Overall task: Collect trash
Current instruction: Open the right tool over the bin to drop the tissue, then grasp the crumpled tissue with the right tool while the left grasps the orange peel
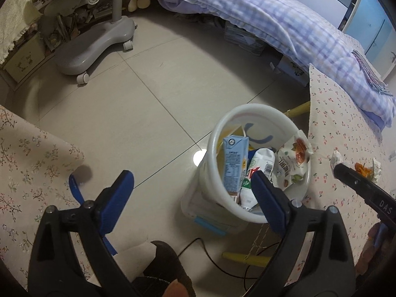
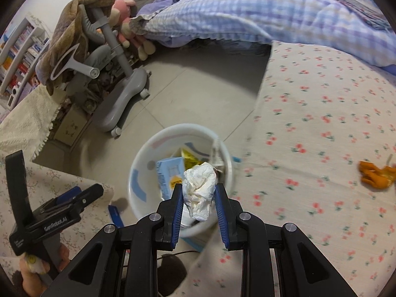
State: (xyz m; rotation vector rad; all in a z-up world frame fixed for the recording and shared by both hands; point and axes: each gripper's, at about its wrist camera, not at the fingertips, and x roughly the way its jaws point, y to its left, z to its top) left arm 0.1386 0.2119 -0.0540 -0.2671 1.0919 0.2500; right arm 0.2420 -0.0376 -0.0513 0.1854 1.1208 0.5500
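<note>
Left wrist view: pale floor tiles (image 1: pixel 138 113) fill the middle, with a grey wheeled chair base (image 1: pixel 99 47) at 11 o'clock and a bed under a lilac checked quilt (image 1: pixel 284 29) across 1 o'clock. Floral cloth covers a table (image 1: pixel 346 128) at 3 o'clock and another surface at 9 o'clock. A white trash bucket (image 1: pixel 215 133) stands on the floor just beside the table edge, holding a blue carton (image 1: pixel 234 163), a crushed white pack and a snack wrapper (image 1: pixel 295 156) hanging over its rim. The left tongs (image 1: pixel 193 185) hang wide open and empty above the floor, the right-hand finger overlapping the bucket's near rim. At 3 o'clock the right tongs (image 1: pixel 337 160) hold something white over the table; orange peel (image 1: pixel 362 169) lies just behind

Right wrist view: the right tongs (image 2: pixel 199 193) are clamped on a crumpled white tissue (image 2: pixel 199 185), held above the bucket's (image 2: pixel 141 153) near edge and hiding part of its contents. The flowered table (image 2: pixel 309 99) spreads from 1 to 5 o'clock, the peel (image 2: pixel 376 174) on it at 3 o'clock. The left tongs (image 2: pixel 94 190) show at 8 o'clock, side-on. A bookshelf (image 2: pixel 22 47) stands at 10 o'clock
</note>
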